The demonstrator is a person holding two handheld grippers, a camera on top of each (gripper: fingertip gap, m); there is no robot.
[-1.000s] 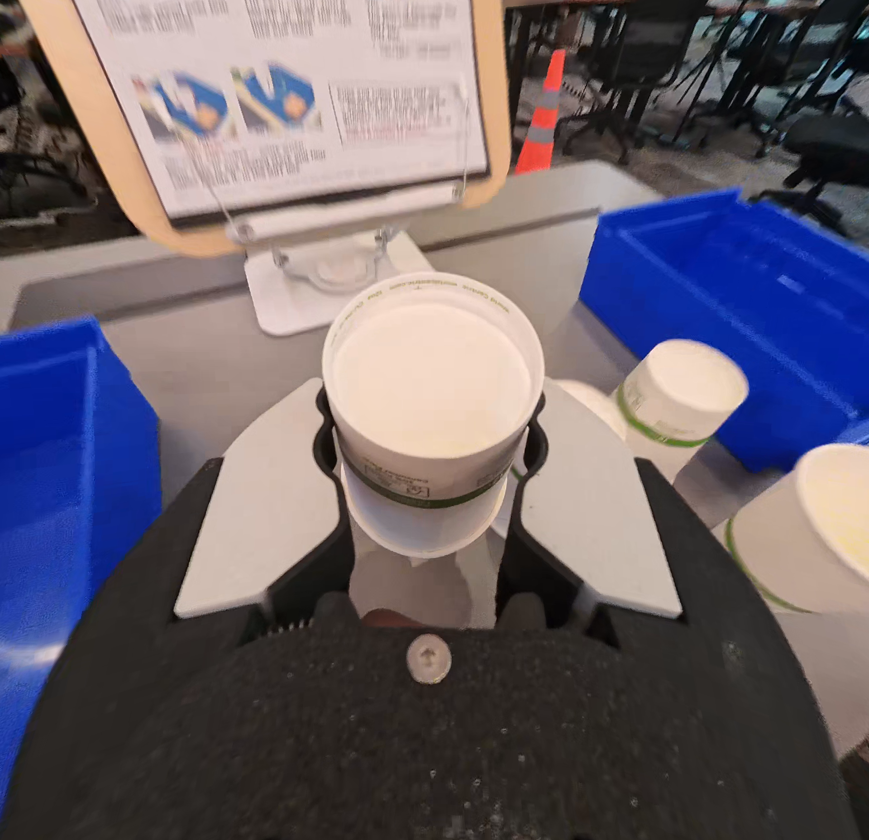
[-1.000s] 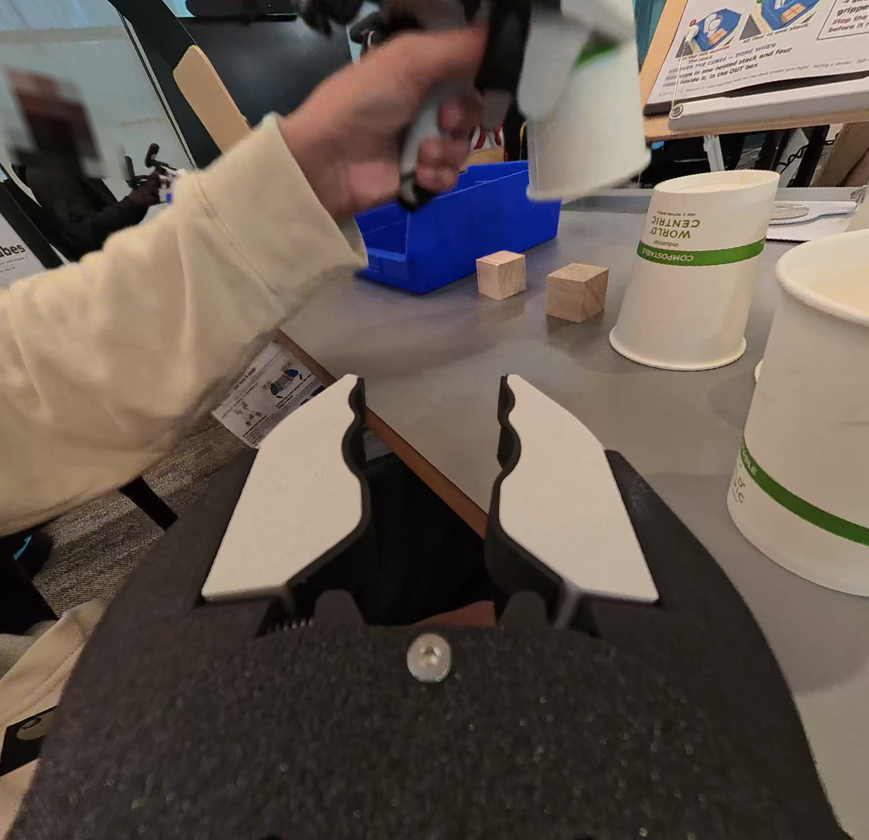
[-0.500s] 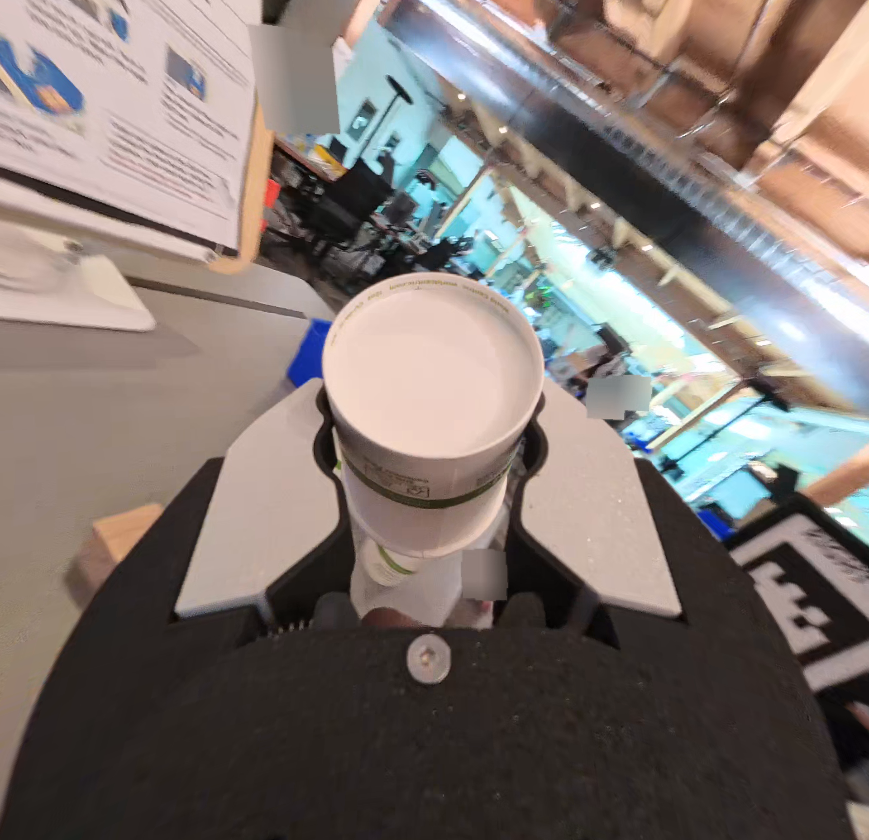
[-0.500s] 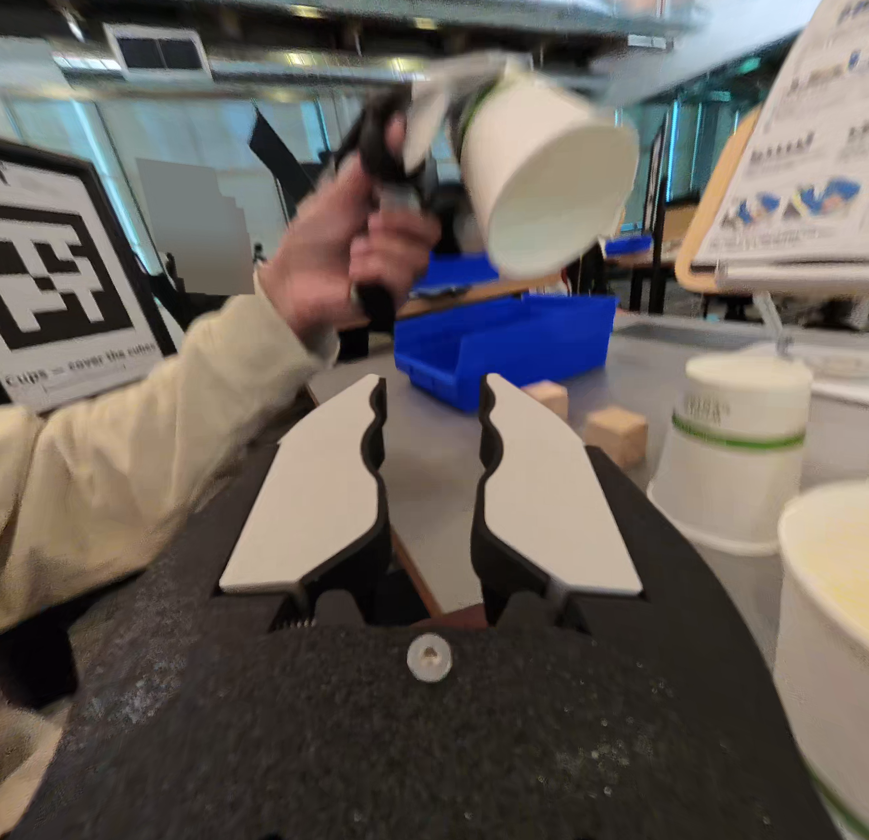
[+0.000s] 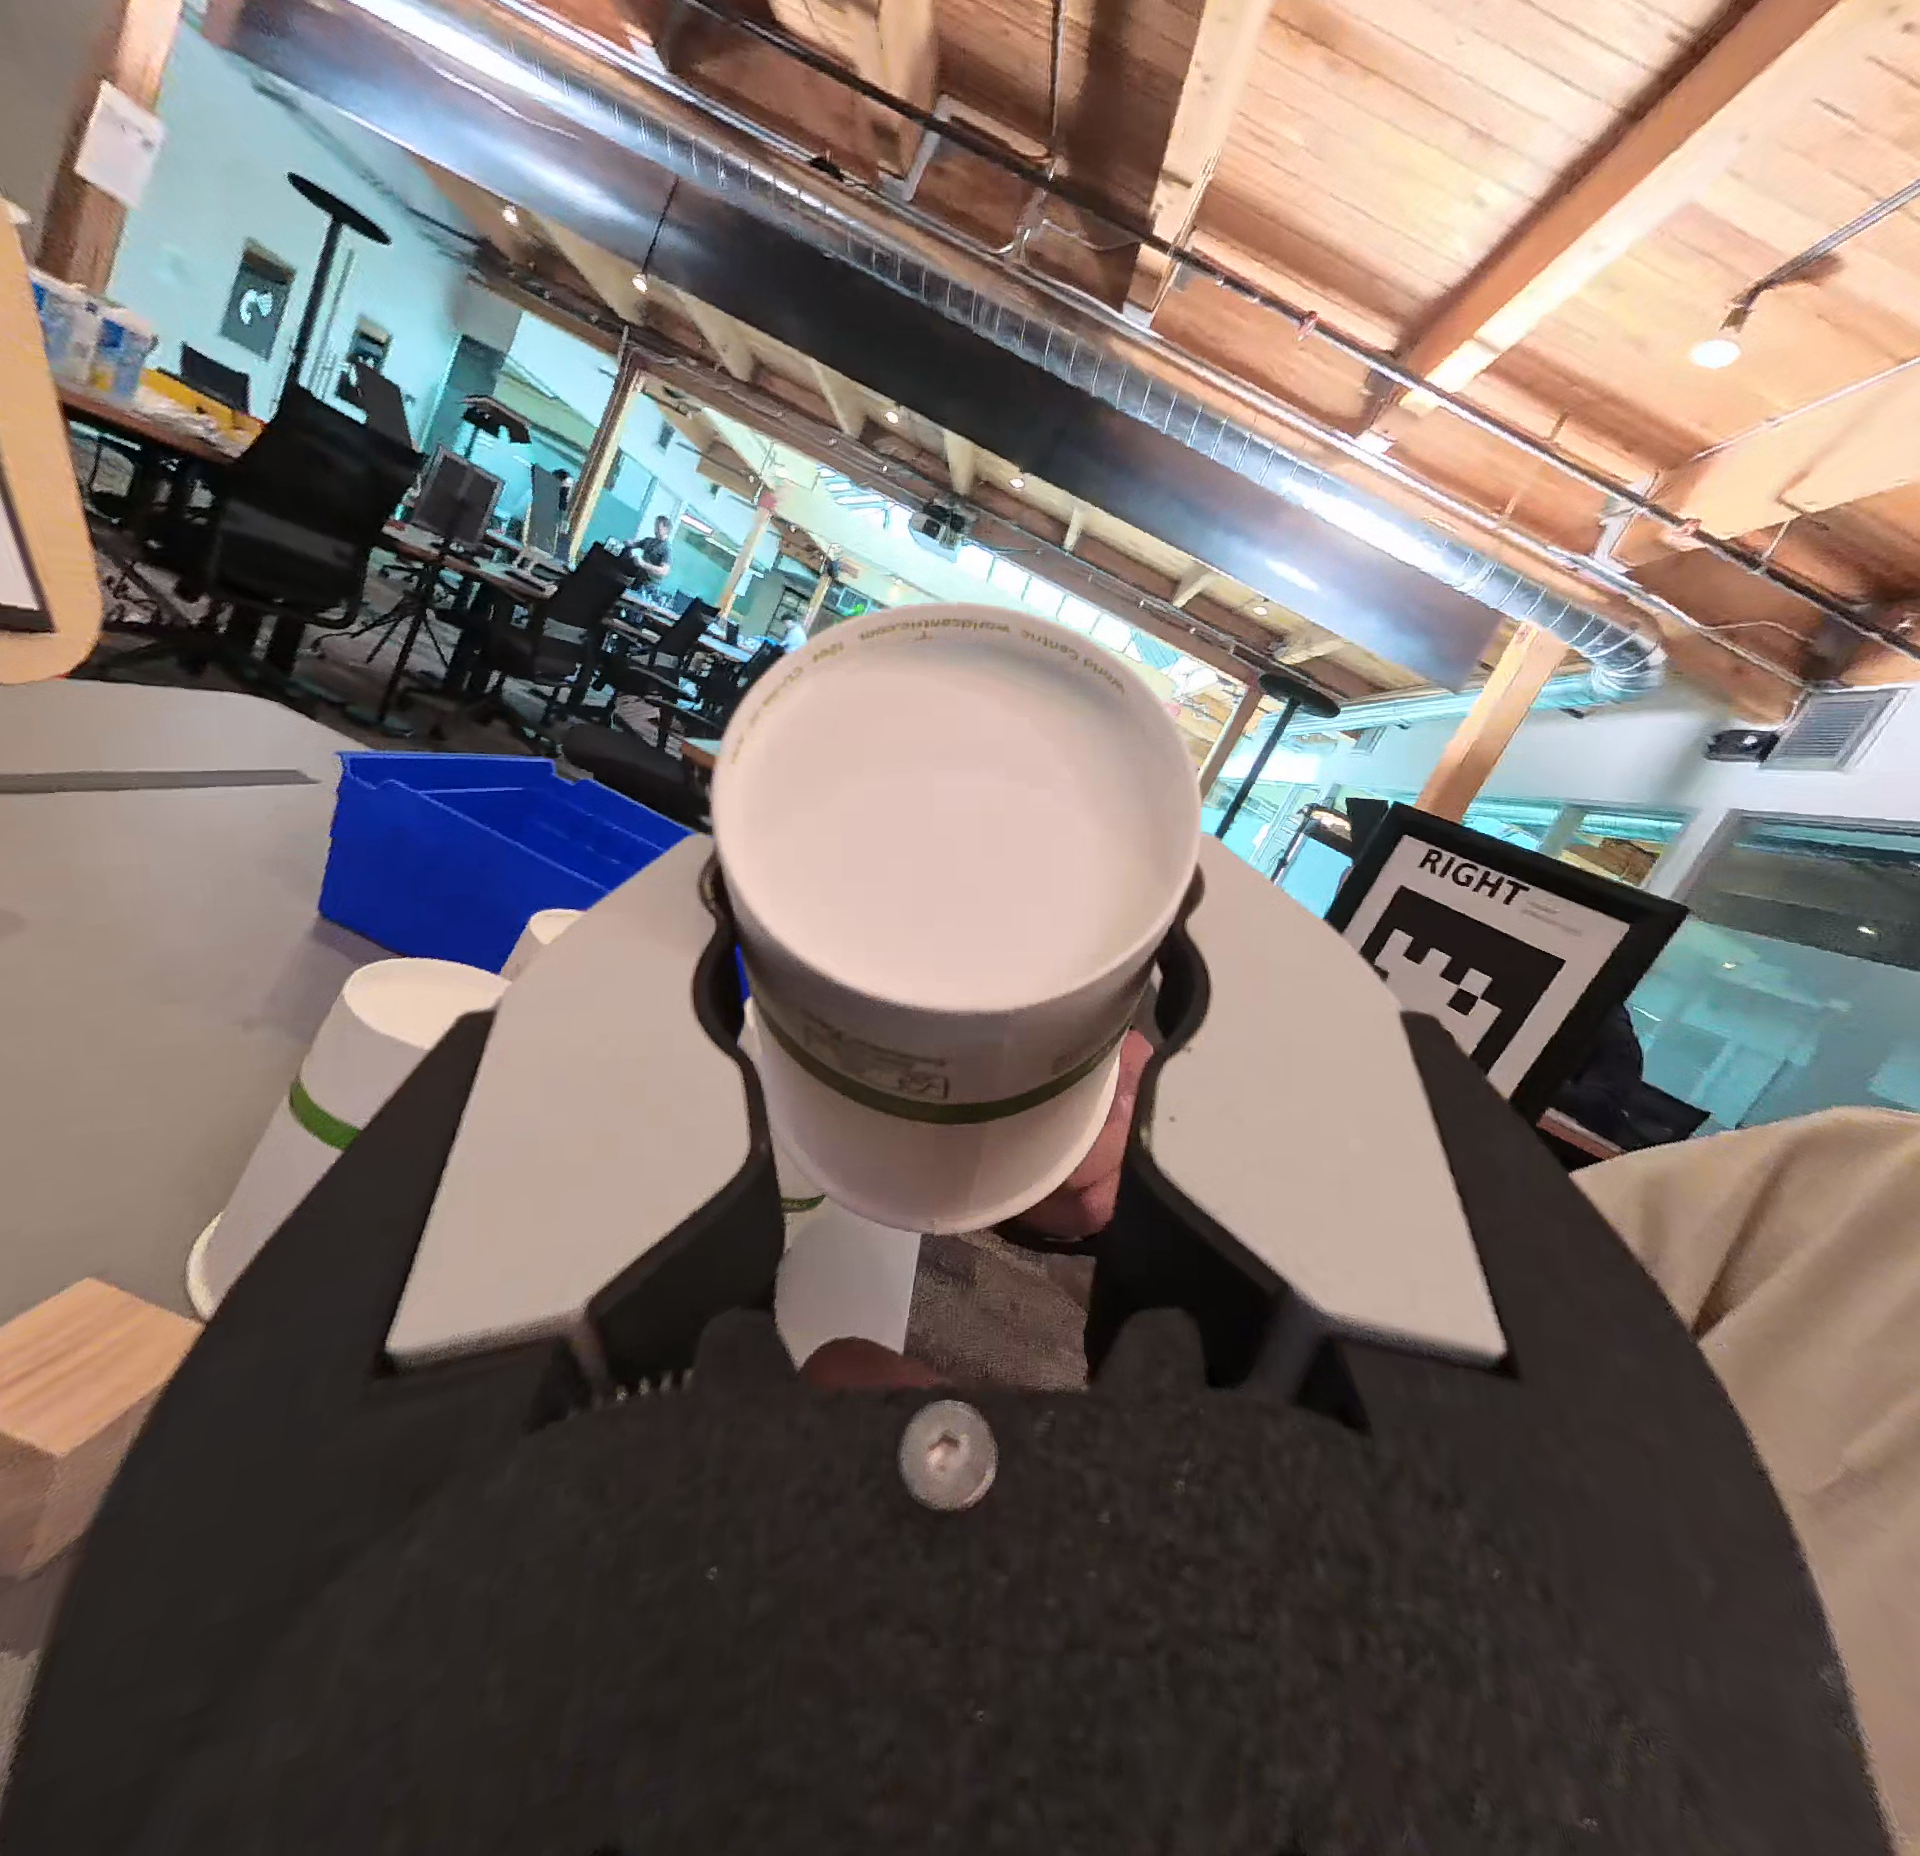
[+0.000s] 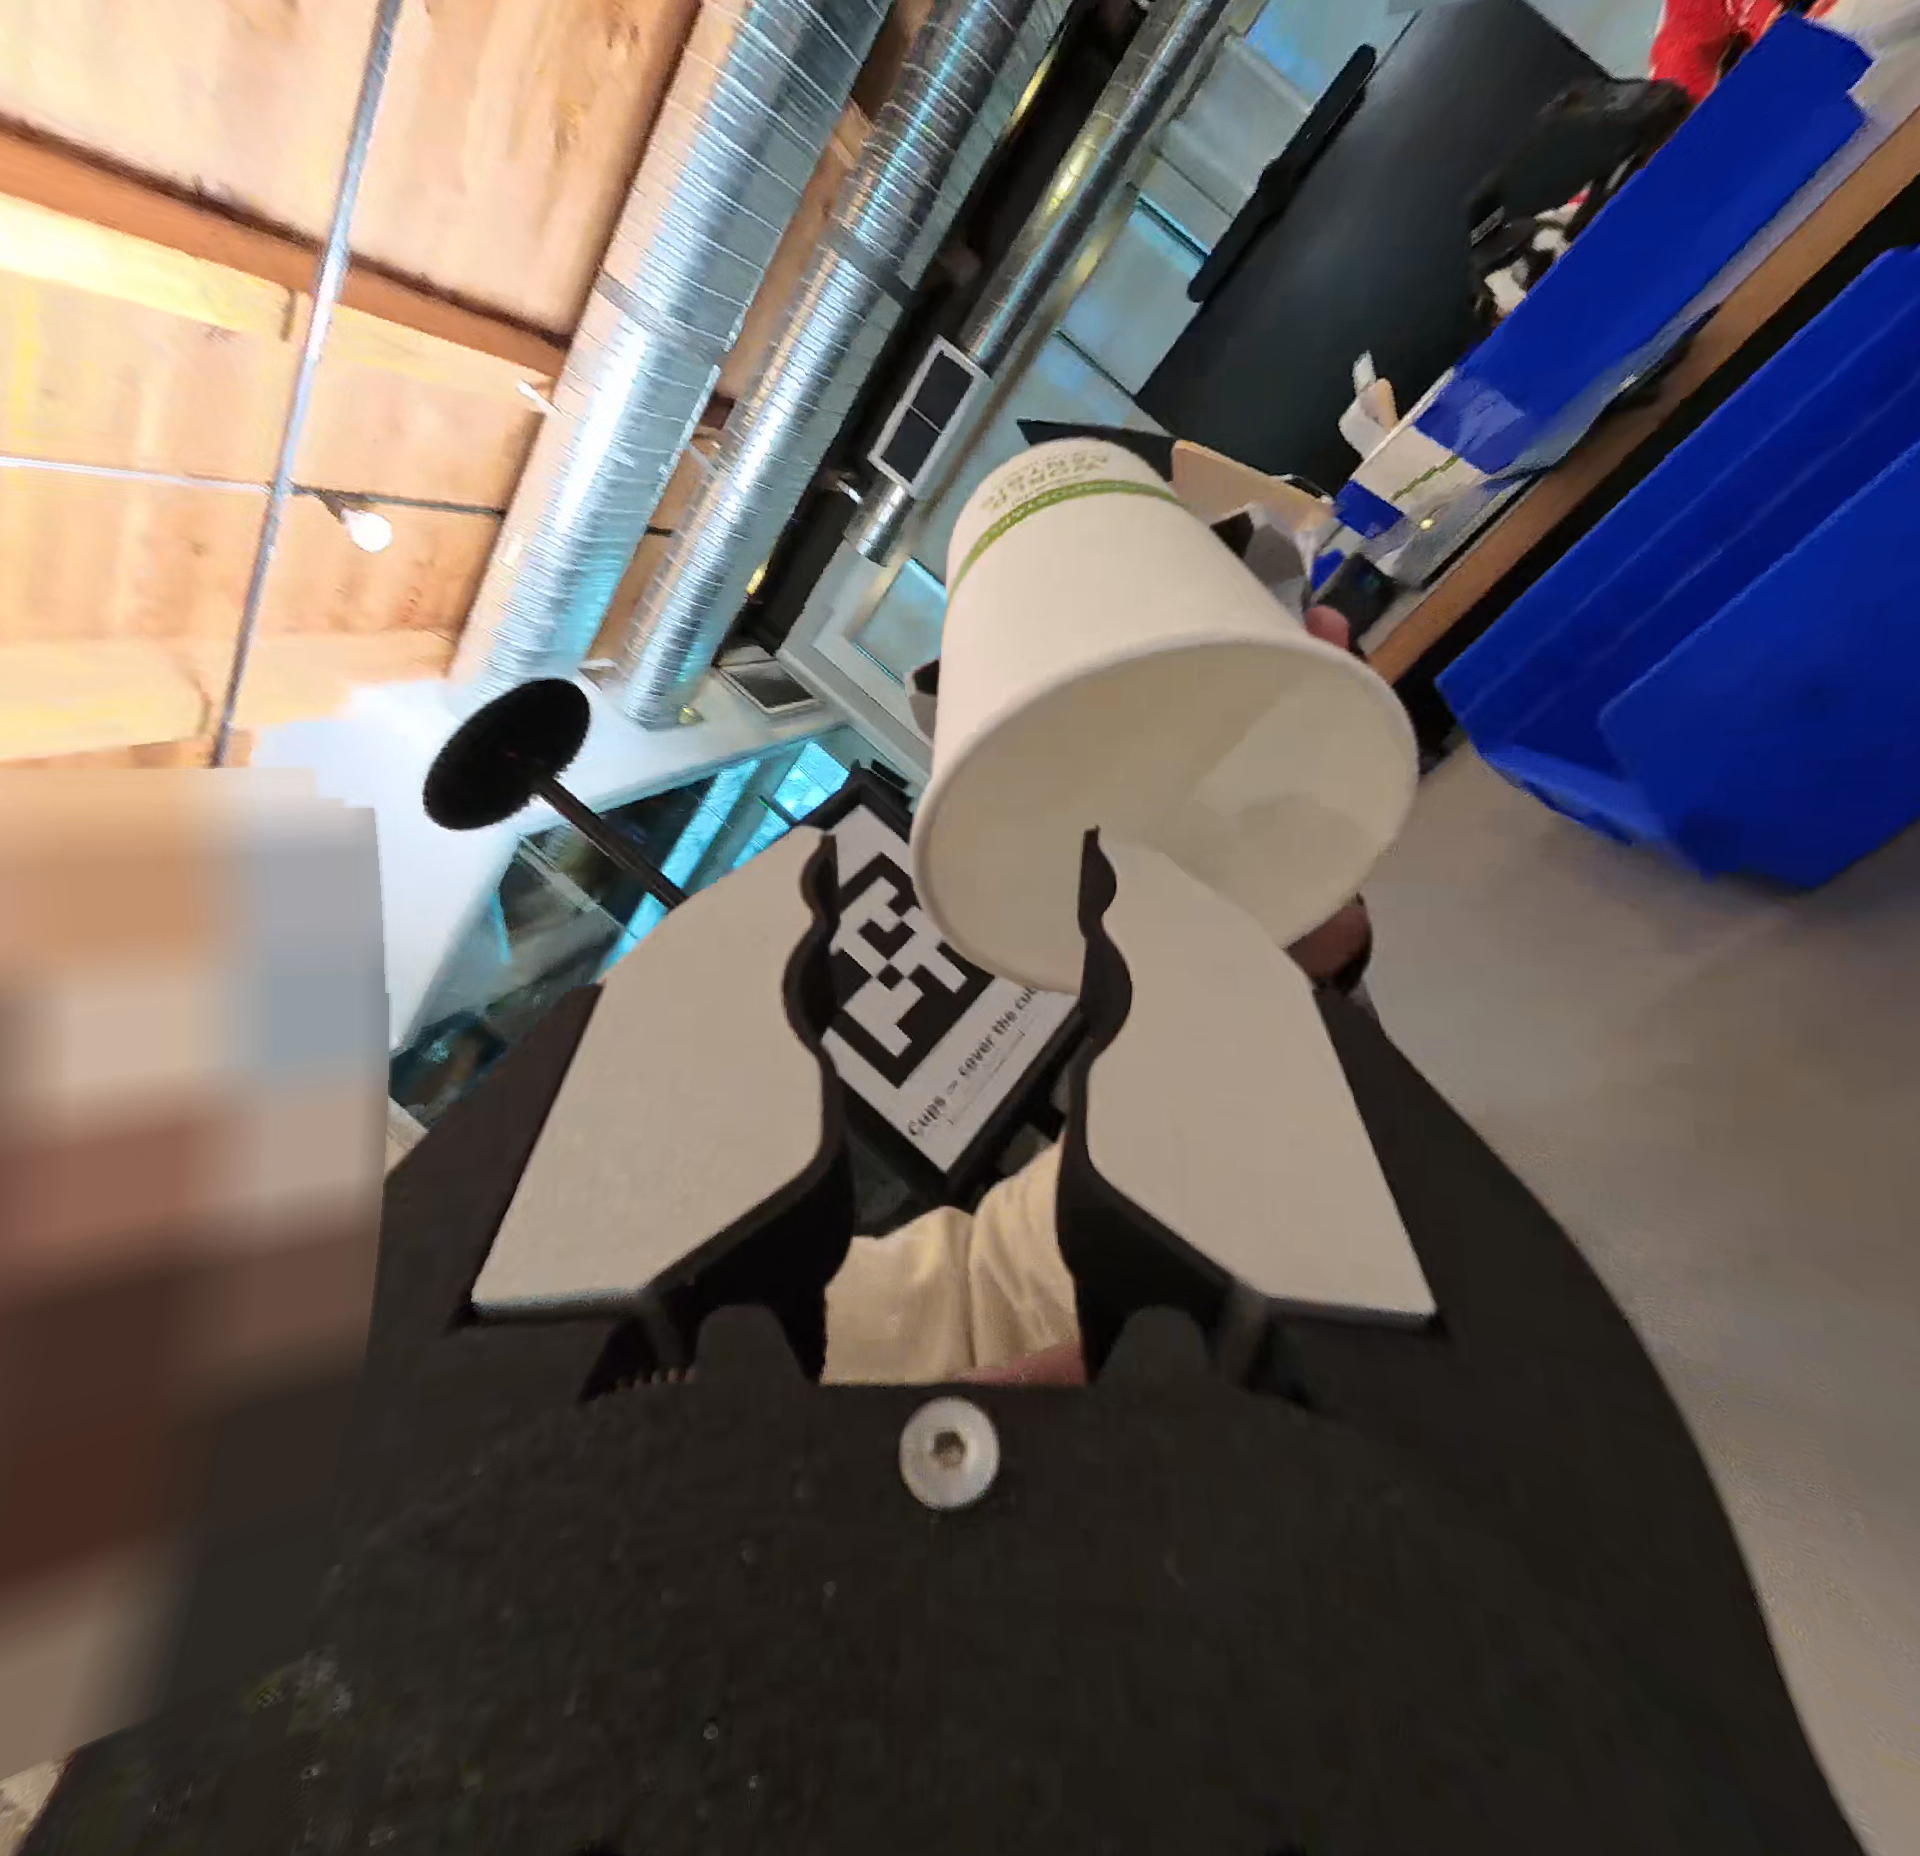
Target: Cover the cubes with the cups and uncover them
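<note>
1. Gripping a white paper cup (image 5: 951,850) with a green band, left gripper (image 5: 951,985) holds it mid-air, base toward the camera.
2. Right gripper (image 6: 951,933) spread, empty; cup's open mouth faces it.
3. Smooth upside-down cup (image 5: 343,1079) and wooden cube (image 5: 62,1391) on the grey table (image 5: 125,923).

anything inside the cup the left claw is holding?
The cup shows its open mouth in the right wrist view: bare white wall inside, nothing visible. Its far bottom stays out of sight. The left claw is clamped around it.
</note>
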